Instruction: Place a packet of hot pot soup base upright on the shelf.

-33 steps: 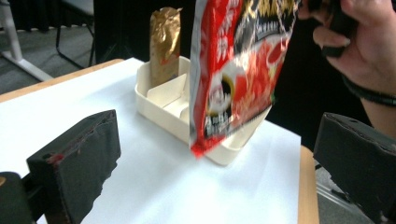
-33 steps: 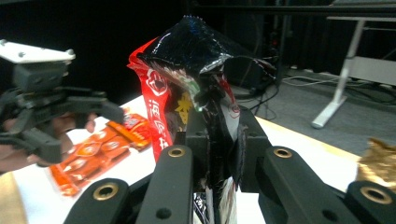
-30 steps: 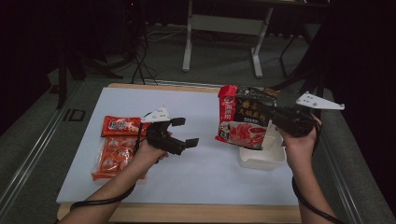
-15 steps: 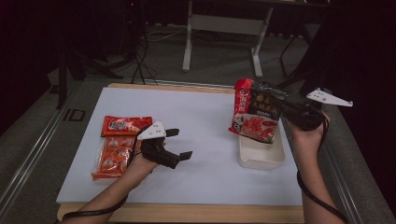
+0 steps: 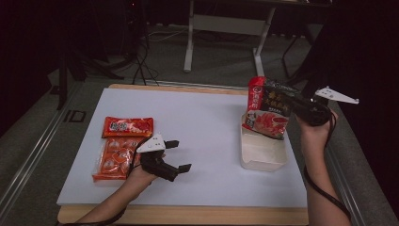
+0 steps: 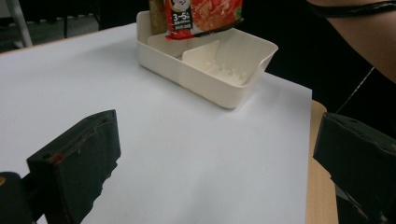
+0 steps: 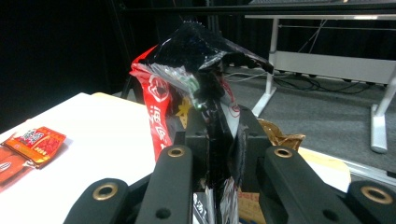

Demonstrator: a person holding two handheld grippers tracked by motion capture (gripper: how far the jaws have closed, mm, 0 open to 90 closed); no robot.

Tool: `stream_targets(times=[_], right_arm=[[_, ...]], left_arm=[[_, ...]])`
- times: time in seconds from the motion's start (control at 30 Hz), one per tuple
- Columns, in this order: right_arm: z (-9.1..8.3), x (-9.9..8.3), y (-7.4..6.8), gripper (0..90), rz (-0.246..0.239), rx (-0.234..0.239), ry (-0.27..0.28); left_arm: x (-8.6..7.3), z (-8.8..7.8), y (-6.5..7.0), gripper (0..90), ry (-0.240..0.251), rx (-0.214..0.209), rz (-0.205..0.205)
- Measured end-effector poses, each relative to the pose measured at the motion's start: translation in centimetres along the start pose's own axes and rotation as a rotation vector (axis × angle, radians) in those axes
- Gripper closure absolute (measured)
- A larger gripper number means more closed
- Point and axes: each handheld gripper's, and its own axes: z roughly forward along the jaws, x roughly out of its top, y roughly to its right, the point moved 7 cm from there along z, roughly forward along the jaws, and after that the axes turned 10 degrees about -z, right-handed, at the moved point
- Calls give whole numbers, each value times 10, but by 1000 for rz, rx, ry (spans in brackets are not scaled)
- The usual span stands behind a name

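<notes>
A large red and black snack bag [image 5: 269,110] hangs upright over the far end of a white divided tray [image 5: 263,153] at the table's right side. My right gripper [image 5: 289,106] is shut on the bag, pinching its crumpled edge [image 7: 201,56] between the jaws [image 7: 219,158]. In the left gripper view the bag's lower end [image 6: 203,16] dangles just above the tray [image 6: 233,88]. My left gripper [image 5: 180,155] stands open and holds nothing, low over the white table surface left of centre, its jaws [image 6: 217,154] pointing toward the tray.
Two orange-red snack packets [image 5: 128,127] [image 5: 113,160] lie flat at the table's left, right beside my left hand; the right gripper view shows one far off [image 7: 37,140]. A white sheet [image 5: 207,122] covers the wooden table. Desk legs and cables stand behind on the floor.
My right gripper has carried the bag rightward to hang over the tray. My left gripper has sunk and drawn back toward the table's near edge, still open.
</notes>
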Motion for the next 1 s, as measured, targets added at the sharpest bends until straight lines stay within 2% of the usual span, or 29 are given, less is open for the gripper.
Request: stream_targets(times=[0.27,0.4,0.67,1.0], right_arm=[[11,-12,16,788,-5,2,20],[17,-19,22,788,11,-5,22],[27,-35,22,788,20,6,-2],[31,-48,19,784,37,23,7]], left_arm=[[-8,-2,-1,8,5,-3,-12],[-11,-1,-2,8,14,-7,-18],[-14,0,-3,8,6,-7,-17],[-17,2,-6,8,8,-4,-34]])
